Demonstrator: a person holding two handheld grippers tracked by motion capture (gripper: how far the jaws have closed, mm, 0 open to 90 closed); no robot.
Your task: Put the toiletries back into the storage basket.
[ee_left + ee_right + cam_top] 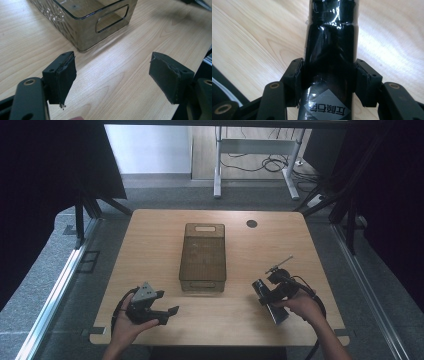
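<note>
Right gripper [328, 82]: my pads clamp a black shrink-wrapped pack [330, 50] just above the surface [249, 45].
Label: grey diamond, characters unreadable.
Left gripper [112, 77]: wide open, empty; bin [85, 22] ahead.

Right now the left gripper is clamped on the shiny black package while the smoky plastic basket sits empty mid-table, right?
Not quite: the right gripper clamps the black package, as the right gripper view shows. The left gripper is open over bare wood. The basket does sit empty mid-table.
</note>
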